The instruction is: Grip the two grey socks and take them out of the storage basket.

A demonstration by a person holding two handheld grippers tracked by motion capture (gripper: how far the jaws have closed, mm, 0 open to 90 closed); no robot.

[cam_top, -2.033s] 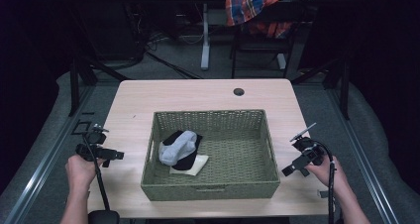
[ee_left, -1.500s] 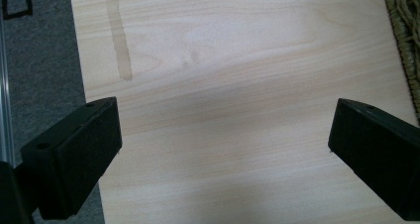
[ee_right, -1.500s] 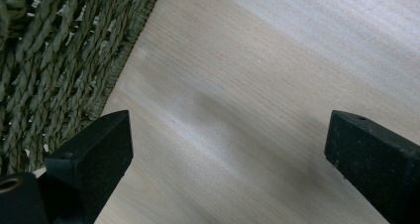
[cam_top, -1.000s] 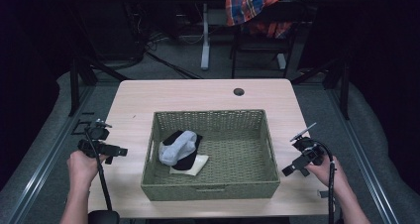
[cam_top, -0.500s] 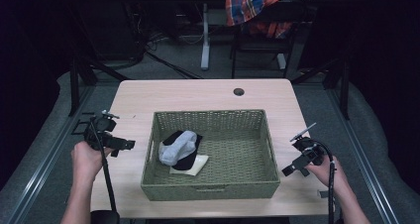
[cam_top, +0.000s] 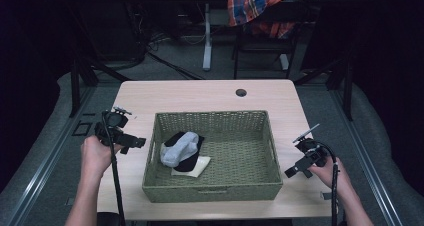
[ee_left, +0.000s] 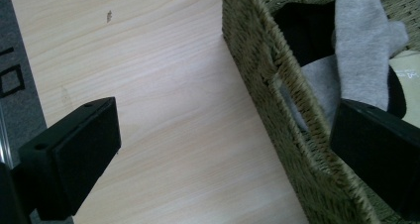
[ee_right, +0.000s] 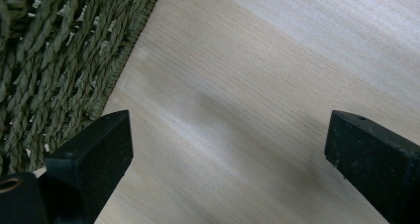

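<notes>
A green woven basket (cam_top: pixel 250 183) sits mid-table, its wall also in the left gripper view (ee_left: pixel 277 100) and the right gripper view (ee_right: pixel 54 50). Inside at its left lie a grey sock (cam_top: pixel 179 149) (ee_left: pixel 364 50), a black garment (cam_top: pixel 186 162) (ee_left: pixel 302 23) and a cream piece (cam_top: pixel 197 166) (ee_left: pixel 408 75). My left gripper (cam_top: pixel 136 143) (ee_left: pixel 223 154) hangs open just left of the basket's left wall, pointing toward it, nothing between its jaws. My right gripper (cam_top: pixel 294 172) (ee_right: pixel 228 154) stands open over bare wood right of the basket.
The light wood table (cam_top: pixel 200 96) has a dark round cable hole (cam_top: pixel 241 92) near its far edge. Beyond the table stand a chair with a plaid cloth (cam_top: pixel 257 6) and desk legs. Cables trail from both grippers toward the near table edge.
My left gripper has risen and travelled forward and right, closer to the basket's left wall. The right gripper and the basket's contents have stayed put.
</notes>
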